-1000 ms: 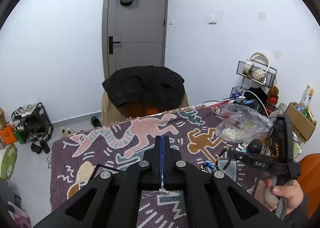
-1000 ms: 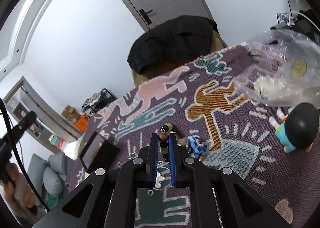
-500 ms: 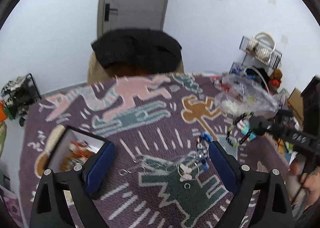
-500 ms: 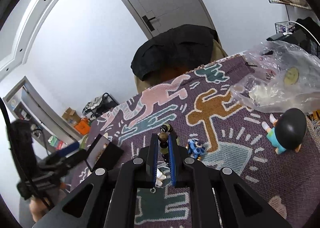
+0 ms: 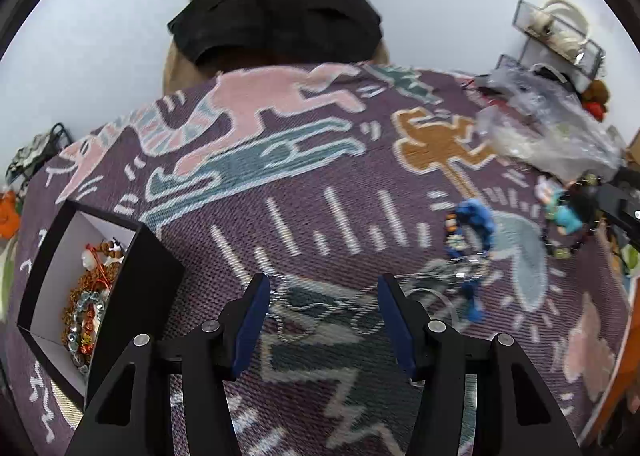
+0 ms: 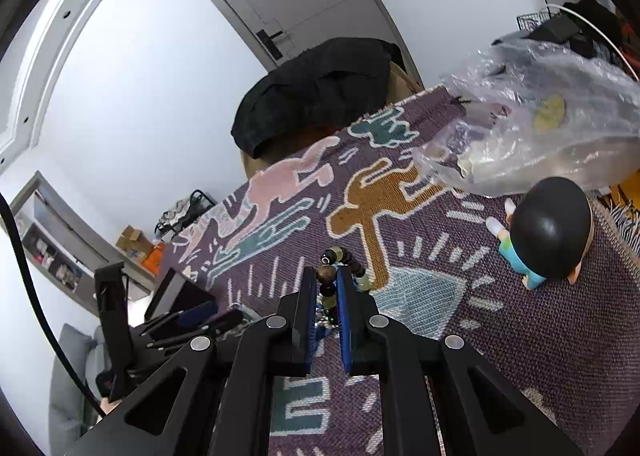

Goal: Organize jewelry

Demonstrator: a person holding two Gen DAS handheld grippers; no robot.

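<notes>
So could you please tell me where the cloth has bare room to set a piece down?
The widest bare stretch lies between the black box and the blue charm. It's crowded at the right by the plastic bag and the figurine.

We count two grippers: the left gripper [image 5: 322,290] and the right gripper [image 6: 323,288]. We see one black box [image 5: 148,292] with a white lining, and the jewelry pieces [image 5: 90,302] heaped inside are too tangled to number. One beaded bracelet [image 6: 344,262] sits between the right fingers. On the one patterned blanket [image 5: 320,184] we find one blue charm [image 5: 470,226], one dark-haired figurine [image 6: 548,232], one clear plastic bag [image 6: 544,124] (crumpled), and thin wire hoops [image 5: 360,306], at least two, blurred.
</notes>
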